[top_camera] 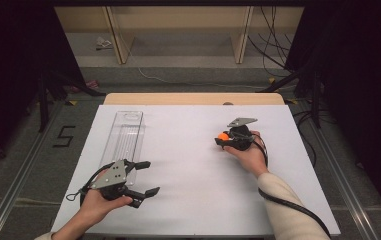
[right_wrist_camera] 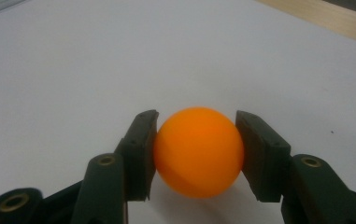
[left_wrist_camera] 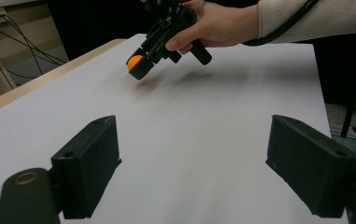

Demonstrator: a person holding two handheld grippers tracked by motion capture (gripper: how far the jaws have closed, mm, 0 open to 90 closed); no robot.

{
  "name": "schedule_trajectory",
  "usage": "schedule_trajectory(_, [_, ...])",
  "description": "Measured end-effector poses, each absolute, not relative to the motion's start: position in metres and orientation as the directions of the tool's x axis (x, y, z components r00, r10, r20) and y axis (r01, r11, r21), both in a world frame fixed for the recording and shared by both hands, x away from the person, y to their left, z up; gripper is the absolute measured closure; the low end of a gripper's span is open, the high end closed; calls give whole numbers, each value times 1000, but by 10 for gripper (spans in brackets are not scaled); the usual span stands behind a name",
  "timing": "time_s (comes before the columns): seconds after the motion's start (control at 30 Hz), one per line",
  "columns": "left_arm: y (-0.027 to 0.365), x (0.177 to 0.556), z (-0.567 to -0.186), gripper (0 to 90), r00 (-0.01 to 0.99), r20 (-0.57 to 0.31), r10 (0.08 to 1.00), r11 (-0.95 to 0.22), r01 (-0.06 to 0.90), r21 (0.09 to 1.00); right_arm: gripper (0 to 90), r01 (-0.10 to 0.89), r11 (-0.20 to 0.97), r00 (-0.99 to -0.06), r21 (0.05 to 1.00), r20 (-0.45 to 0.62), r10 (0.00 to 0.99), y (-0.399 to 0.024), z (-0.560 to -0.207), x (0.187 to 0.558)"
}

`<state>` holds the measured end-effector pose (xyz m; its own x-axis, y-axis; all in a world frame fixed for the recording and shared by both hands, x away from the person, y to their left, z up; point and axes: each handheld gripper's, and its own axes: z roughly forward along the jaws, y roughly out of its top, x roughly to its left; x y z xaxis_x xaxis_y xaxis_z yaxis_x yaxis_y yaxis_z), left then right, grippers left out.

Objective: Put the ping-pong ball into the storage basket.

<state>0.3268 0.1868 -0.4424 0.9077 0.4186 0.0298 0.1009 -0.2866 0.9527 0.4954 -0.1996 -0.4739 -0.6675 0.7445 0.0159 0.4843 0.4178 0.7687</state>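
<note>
An orange ball [right_wrist_camera: 198,151] sits pinched between the two black jaws of the right gripper [top_camera: 224,138], both pads pressed flat against its sides in the right gripper view. In the high view the ball [top_camera: 223,136] lies at about two o'clock from the centre of the white table [top_camera: 188,165], at the gripper's tip, which points toward nine o'clock. The right hand [top_camera: 250,152] wraps the gripper's body from the four o'clock side, a pale sleeve [top_camera: 288,205] and a black cable [top_camera: 298,210] trailing down toward five o'clock. The left gripper view catches the same grasp from across the table: the ball [left_wrist_camera: 135,63] is clamped at the tip, just above the white surface with a faint shadow under it; whether it touches the table cannot be told.

The left gripper [top_camera: 148,177], held in the left hand [top_camera: 98,202] at about seven o'clock on the table, points toward three o'clock with its jaws spread wide and nothing between them. Its upper jaw lies at the near end of a clear plastic tray [top_camera: 125,132], which stretches away toward eleven o'clock along the table's left side. A wooden edge [top_camera: 193,98] shows beyond the table at twelve o'clock.
</note>
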Motion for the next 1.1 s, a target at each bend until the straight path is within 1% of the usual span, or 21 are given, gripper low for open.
schedule_trajectory(0.27, [187,327,-442,165,908,29,418,-287,101,953,512,458,401,-673,793,15,739,-197,-464,493])
schedule_trajectory(1.1, [186,326,-442,164,909,28,417,-285,102,953,512,408,386,-694,827,6,720,-186,-445,487])
